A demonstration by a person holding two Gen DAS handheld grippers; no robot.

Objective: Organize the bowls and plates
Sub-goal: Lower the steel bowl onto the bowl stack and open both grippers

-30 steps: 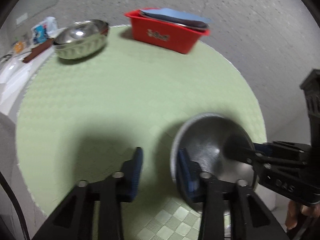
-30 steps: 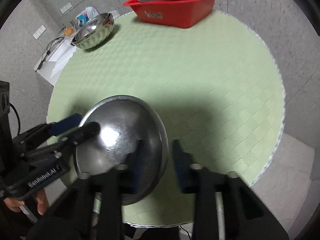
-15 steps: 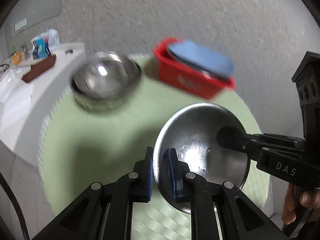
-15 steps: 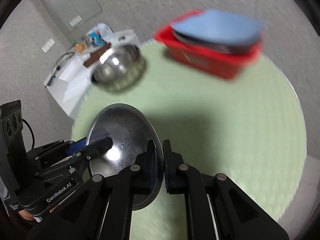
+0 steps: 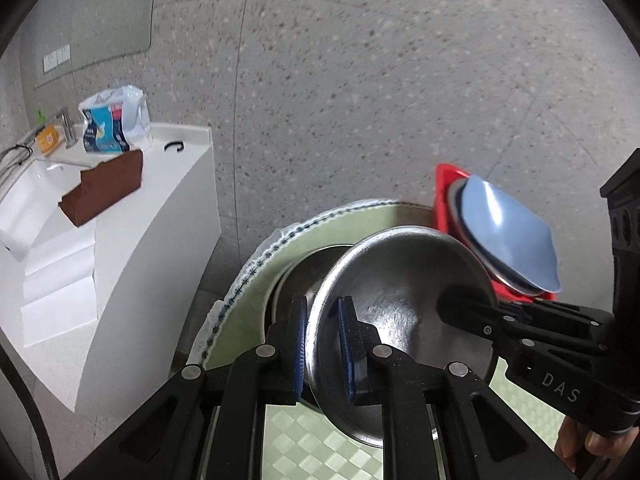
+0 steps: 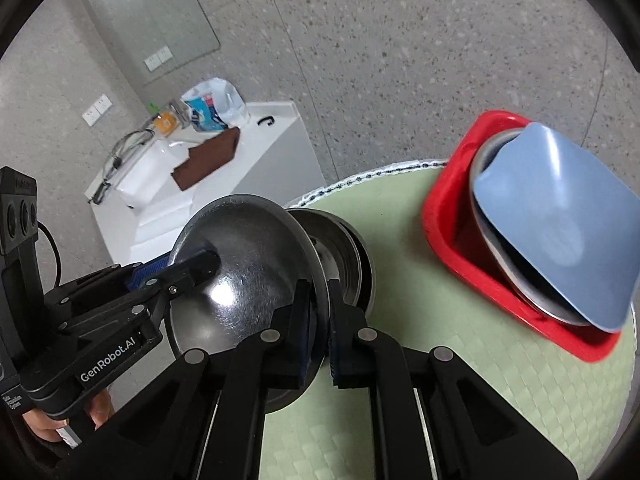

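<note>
Both grippers carry one steel bowl (image 5: 404, 292) above the green table. My left gripper (image 5: 322, 320) is shut on its near-left rim. My right gripper (image 6: 320, 320) is shut on the opposite rim, and in the left wrist view it (image 5: 452, 304) reaches in from the right. The held bowl (image 6: 248, 256) hangs tilted, right over a second steel bowl (image 6: 352, 256) that rests near the table's far edge. A red basket (image 6: 448, 220) to the right holds a blue plate (image 6: 552, 220) leaning over a metal plate.
The round table (image 6: 420, 360) has a green checked cloth whose stitched edge runs just behind the bowls. Beyond it to the left stands a white counter (image 5: 132, 248) with a brown box (image 5: 104, 188) and a snack packet (image 5: 108, 124). A grey wall is behind.
Both grippers closed on the bowl's rim, lifted it off the near side of the table and carried it across to the far side, over the other steel bowl.
</note>
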